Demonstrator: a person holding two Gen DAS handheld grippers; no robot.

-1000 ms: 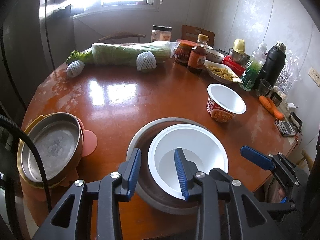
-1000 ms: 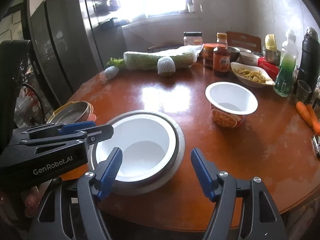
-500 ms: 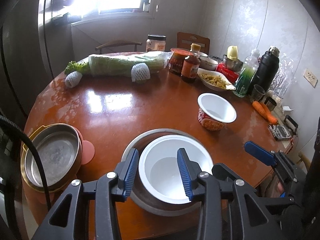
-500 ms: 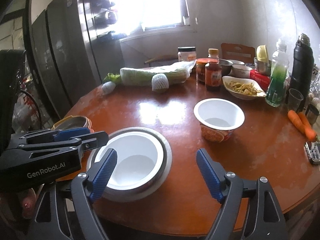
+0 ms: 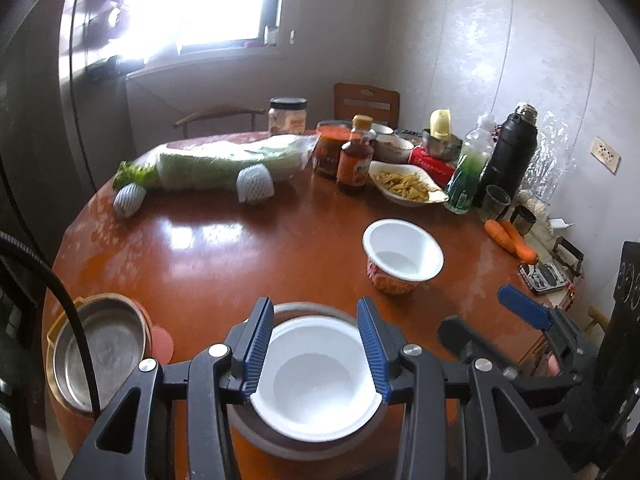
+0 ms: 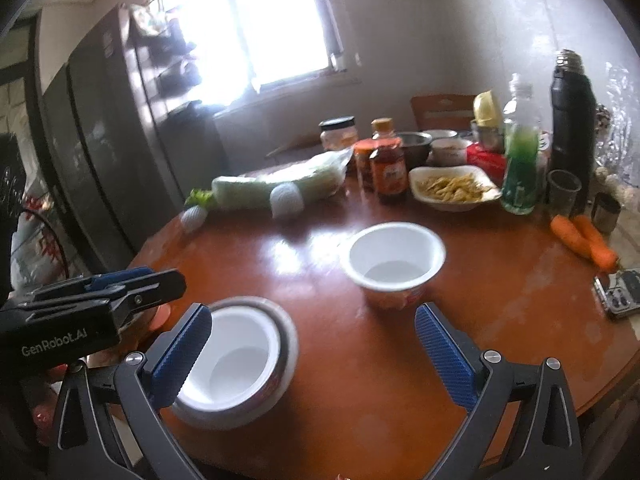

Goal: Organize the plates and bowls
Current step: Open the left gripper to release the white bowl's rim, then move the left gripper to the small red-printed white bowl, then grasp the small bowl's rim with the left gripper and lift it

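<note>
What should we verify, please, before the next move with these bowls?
1. White bowl nested upright in the grey bowl: ok.
2. Left gripper clear of the white bowl: ok; its jaws are opening and the pads do not press on the rim.
3. Right gripper ready to grasp: ok; its jaws are opening wide with nothing between them.
4. Red-printed bowl upright and empty: ok.
5. Bare table around the red-printed bowl for an approach: ok.
6. Nested pair safely back from the near table edge: cannot tell; the grippers hide it.
</note>
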